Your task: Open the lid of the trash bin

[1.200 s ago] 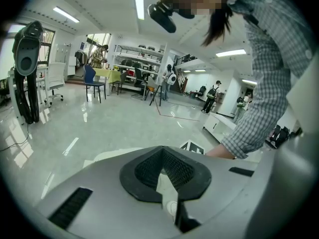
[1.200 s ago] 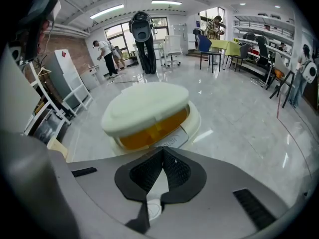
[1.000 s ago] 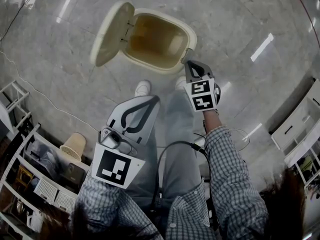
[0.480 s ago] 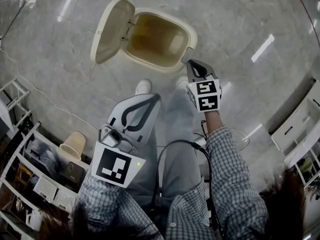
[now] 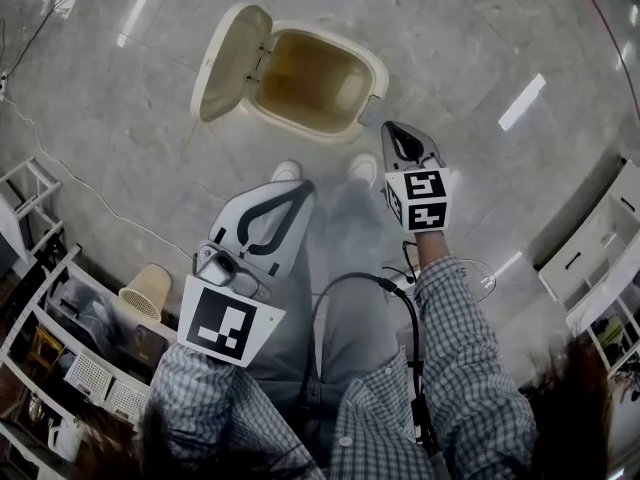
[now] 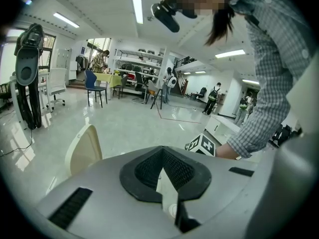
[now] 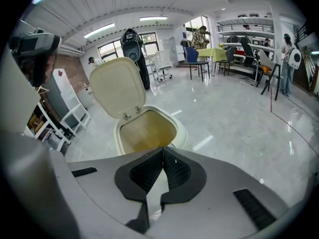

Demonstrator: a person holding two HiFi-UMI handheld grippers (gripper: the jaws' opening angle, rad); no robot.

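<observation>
Trash bin [image 5: 372, 73] sits on the floor [image 5: 480, 38] just ahead of the person's shoes [image 5: 286, 171], lid [image 5: 232, 60] already swung up on its left-side hinge. Main risk, imo: the right gripper [image 5: 393, 128], jaws pinched together w/ nothing in them, is just beside the bin's near-right corner & could clip the rim, jolting the lid shut or skidding the bin. The left gripper [image 5: 302, 186], also closed & empty, hangs low by the leg; vs 1 s ago the right gripper has backed off that corner and the lid stays up.
</observation>
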